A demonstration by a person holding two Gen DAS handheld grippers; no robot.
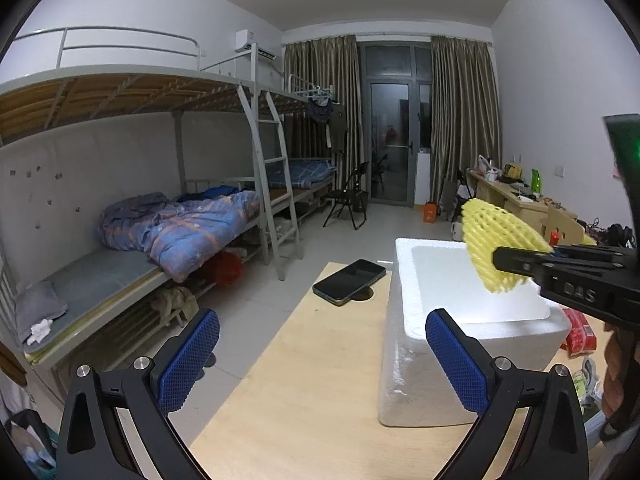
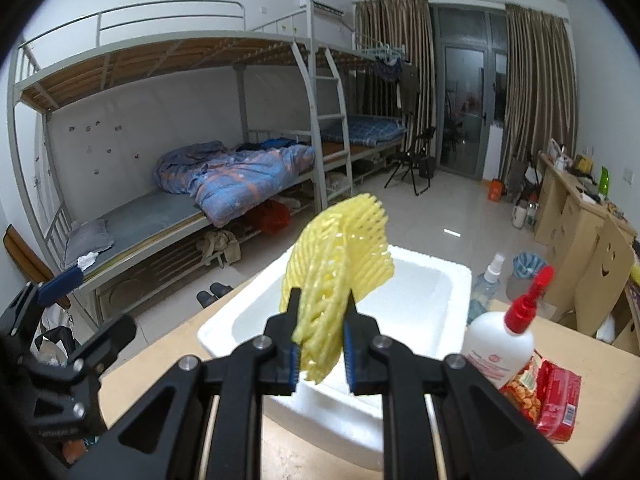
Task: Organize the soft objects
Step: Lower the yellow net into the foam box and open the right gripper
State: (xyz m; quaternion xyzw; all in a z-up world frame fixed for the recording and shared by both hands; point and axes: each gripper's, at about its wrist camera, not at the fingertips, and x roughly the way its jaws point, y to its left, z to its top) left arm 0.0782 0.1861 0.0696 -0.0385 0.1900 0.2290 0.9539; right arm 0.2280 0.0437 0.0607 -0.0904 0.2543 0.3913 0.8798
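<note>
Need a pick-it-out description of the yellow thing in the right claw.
Find the white foam box on the wooden table. Just above its open top, the right claw is shut on a yellow foam mesh sleeve. It is the only bright yellow, net-patterned item; the white bottle and red packet sit beside the box.

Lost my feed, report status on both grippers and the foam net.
Right gripper shut on yellow foam net, above white foam box. Left gripper open, empty. Box interior clear.

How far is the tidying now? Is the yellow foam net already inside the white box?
Not yet. The white foam box looks empty, so nothing is stored. The right tongs grip the yellow foam net above it. The left tongs are open, holding nothing. Left: release the net inside.
</note>
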